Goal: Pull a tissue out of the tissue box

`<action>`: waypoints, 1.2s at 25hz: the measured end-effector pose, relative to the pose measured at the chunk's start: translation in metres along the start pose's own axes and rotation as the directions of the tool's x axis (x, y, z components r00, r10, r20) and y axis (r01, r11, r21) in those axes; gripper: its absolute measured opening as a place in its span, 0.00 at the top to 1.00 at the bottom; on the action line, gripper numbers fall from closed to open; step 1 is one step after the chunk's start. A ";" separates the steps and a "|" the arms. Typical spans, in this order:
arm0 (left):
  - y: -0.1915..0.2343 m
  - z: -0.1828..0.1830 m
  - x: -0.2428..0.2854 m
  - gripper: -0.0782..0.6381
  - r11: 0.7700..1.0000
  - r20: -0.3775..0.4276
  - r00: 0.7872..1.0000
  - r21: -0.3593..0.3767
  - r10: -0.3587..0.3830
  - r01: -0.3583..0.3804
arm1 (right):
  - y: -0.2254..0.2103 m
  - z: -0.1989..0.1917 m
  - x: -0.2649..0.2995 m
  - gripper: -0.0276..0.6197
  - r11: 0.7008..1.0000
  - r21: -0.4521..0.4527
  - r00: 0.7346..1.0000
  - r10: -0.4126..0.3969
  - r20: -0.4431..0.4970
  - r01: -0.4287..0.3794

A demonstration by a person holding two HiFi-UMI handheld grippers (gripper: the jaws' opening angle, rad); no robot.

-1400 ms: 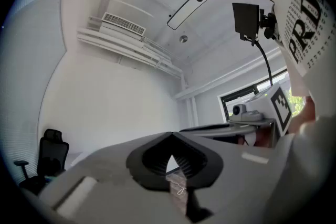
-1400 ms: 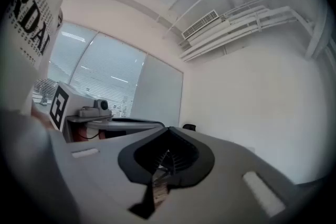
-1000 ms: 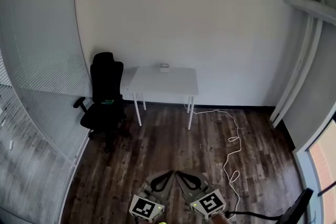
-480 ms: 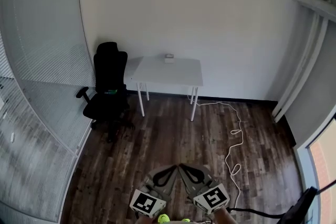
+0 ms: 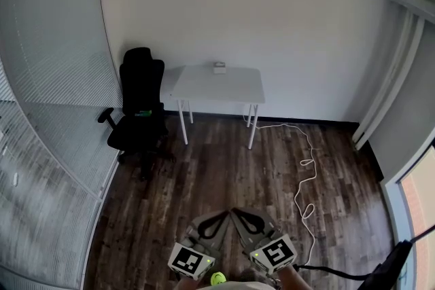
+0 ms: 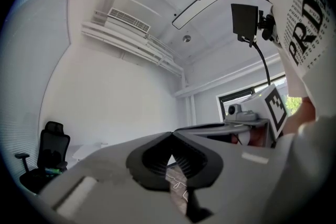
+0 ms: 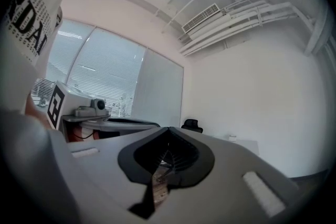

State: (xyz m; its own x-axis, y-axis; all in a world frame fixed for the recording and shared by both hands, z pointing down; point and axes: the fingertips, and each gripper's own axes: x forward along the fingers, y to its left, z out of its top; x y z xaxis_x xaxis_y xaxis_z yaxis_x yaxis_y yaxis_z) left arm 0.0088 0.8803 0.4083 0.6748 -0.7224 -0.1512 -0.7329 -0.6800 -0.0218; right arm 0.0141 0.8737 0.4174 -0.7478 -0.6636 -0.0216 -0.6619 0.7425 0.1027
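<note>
Your left gripper (image 5: 221,215) and right gripper (image 5: 238,214) are pressed together, empty; walk to the table (image 5: 204,88) first, the small box (image 5: 219,67) there is probably tissues

The table (image 5: 219,86) stands against the wall (image 5: 272,24), which lies behind it. On the table, at its rear edge near the middle, sits the tissue box (image 5: 219,67). Just left of the table stands the chair (image 5: 139,109), and the partition (image 5: 47,78) runs further left. A cable (image 5: 304,170) lies on the floor (image 5: 197,173), trailing from the table's right legs forward and rightward. Well before the table, the left gripper (image 5: 221,215) and right gripper (image 5: 238,214) sit side by side.
</note>
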 end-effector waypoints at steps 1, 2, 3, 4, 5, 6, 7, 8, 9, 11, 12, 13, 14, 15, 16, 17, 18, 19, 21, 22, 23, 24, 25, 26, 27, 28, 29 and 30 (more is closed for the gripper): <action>0.003 -0.001 -0.002 0.90 1.000 -0.009 1.000 0.005 -0.004 0.004 | 0.001 0.001 0.003 0.95 1.000 0.001 1.000 -0.006 0.000 0.006; 0.006 -0.002 -0.002 0.90 1.000 -0.015 1.000 0.012 -0.006 0.007 | 0.001 0.002 0.007 0.95 1.000 0.000 1.000 -0.009 -0.004 0.009; 0.009 -0.003 0.000 0.90 1.000 -0.016 1.000 0.017 -0.008 0.009 | 0.001 0.002 0.010 0.95 1.000 -0.004 1.000 -0.010 -0.008 0.010; 0.012 -0.003 0.002 0.90 1.000 -0.014 1.000 0.018 -0.009 0.009 | -0.001 0.002 0.014 0.95 1.000 -0.007 1.000 -0.009 -0.009 0.009; 0.016 -0.003 0.003 0.90 1.000 -0.011 1.000 0.016 -0.009 0.009 | -0.003 0.001 0.017 0.95 1.000 -0.004 1.000 -0.011 -0.008 0.011; 0.021 -0.004 0.006 0.90 1.000 -0.011 1.000 0.011 -0.009 0.009 | -0.006 -0.001 0.022 0.95 1.000 0.005 1.000 -0.016 -0.007 0.016; 0.026 -0.006 0.009 0.90 1.000 -0.014 1.000 0.006 -0.010 0.010 | -0.010 -0.003 0.026 0.95 1.000 0.012 1.000 -0.021 -0.004 0.021; 0.030 -0.009 0.014 0.90 1.000 -0.020 1.000 0.001 -0.011 0.011 | -0.015 -0.006 0.031 0.95 1.000 0.014 1.000 -0.022 -0.003 0.022; 0.035 -0.013 0.020 0.90 1.000 -0.027 1.000 -0.001 -0.012 0.012 | -0.021 -0.008 0.036 0.95 1.000 0.014 1.000 -0.021 -0.003 0.021; 0.045 -0.019 0.035 0.90 1.000 -0.035 0.999 0.003 -0.013 0.013 | -0.036 -0.010 0.047 0.95 1.000 0.013 1.000 -0.015 -0.003 0.015; 0.051 -0.021 0.043 0.90 1.000 -0.036 0.999 0.005 -0.013 0.014 | -0.044 -0.012 0.052 0.95 1.000 0.013 1.000 -0.012 -0.001 0.012; 0.057 -0.023 0.052 0.90 1.000 -0.037 0.999 0.006 -0.012 0.013 | -0.052 -0.014 0.058 0.95 1.000 0.014 1.000 -0.010 0.000 0.010; 0.063 -0.025 0.059 0.90 1.000 -0.040 0.999 0.004 -0.010 0.010 | -0.060 -0.017 0.064 0.95 1.000 0.022 1.000 -0.008 -0.001 0.008; 0.070 -0.026 0.067 0.90 1.000 -0.043 0.999 0.002 -0.005 0.006 | -0.068 -0.020 0.071 0.95 0.999 0.035 1.000 -0.008 -0.004 0.008; 0.077 -0.028 0.074 0.90 1.000 -0.045 0.999 -0.001 0.000 0.000 | -0.076 -0.022 0.077 0.95 0.999 0.049 1.000 -0.008 -0.008 0.008; 0.085 -0.029 0.082 0.90 1.000 -0.045 0.999 -0.003 0.005 -0.006 | -0.084 -0.023 0.084 0.95 0.999 0.054 1.000 -0.004 -0.008 0.005; 0.092 -0.031 0.090 0.90 1.000 -0.044 0.999 -0.005 0.012 -0.013 | -0.093 -0.023 0.092 0.95 0.999 0.052 1.000 0.002 -0.004 -0.002; 0.100 -0.032 0.100 0.90 1.000 -0.045 0.999 -0.007 0.019 -0.020 | -0.102 -0.023 0.100 0.95 0.999 0.046 1.000 0.009 0.002 -0.010; 0.115 -0.034 0.121 0.90 0.999 -0.045 0.998 -0.006 0.031 -0.032 | -0.124 -0.023 0.115 0.95 0.999 0.042 1.000 0.020 0.013 -0.021; 0.122 -0.035 0.132 0.90 0.999 -0.044 0.998 -0.003 0.036 -0.037 | -0.135 -0.025 0.121 0.95 0.999 0.046 1.000 0.023 0.018 -0.024; 0.129 -0.036 0.142 0.90 0.999 -0.045 0.998 -0.001 0.042 -0.042 | -0.146 -0.026 0.127 0.95 0.998 0.053 0.999 0.025 0.019 -0.026; 0.135 -0.037 0.152 0.90 0.999 -0.045 0.998 -0.001 0.048 -0.048 | -0.157 -0.028 0.134 0.95 0.998 0.060 0.999 0.027 0.018 -0.028; 0.143 -0.037 0.162 0.90 0.998 -0.043 0.998 0.000 0.055 -0.055 | -0.166 -0.029 0.140 0.95 0.997 0.066 0.999 0.030 0.016 -0.031; 0.150 -0.038 0.171 0.90 0.998 -0.040 0.997 -0.001 0.062 -0.063 | -0.176 -0.029 0.147 0.95 0.997 0.068 0.999 0.036 0.013 -0.037; 0.156 -0.039 0.181 0.90 0.998 -0.038 0.997 -0.003 0.070 -0.071 | -0.186 -0.030 0.154 0.95 0.997 0.067 0.999 0.043 0.011 -0.044; 0.163 -0.041 0.190 0.90 0.997 -0.039 0.996 -0.005 0.078 -0.078 | -0.196 -0.030 0.160 0.95 0.997 0.063 0.999 0.051 0.012 -0.052; 0.169 -0.043 0.200 0.90 0.996 -0.044 0.996 -0.006 0.084 -0.084 | -0.206 -0.031 0.165 0.95 0.997 0.058 0.998 0.059 0.011 -0.060; 0.174 -0.046 0.210 0.90 0.996 -0.051 0.995 -0.005 0.088 -0.089 | -0.215 -0.032 0.171 0.95 0.996 0.052 0.998 0.067 0.008 -0.068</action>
State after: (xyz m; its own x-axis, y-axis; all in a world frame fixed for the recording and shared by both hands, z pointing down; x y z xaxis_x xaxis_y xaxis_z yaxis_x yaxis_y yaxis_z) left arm 0.0268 0.6044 0.4186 0.6111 -0.7850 -0.1015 -0.7893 -0.6140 -0.0038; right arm 0.0307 0.5975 0.4239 -0.7910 -0.6113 -0.0228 -0.6116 0.7895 0.0517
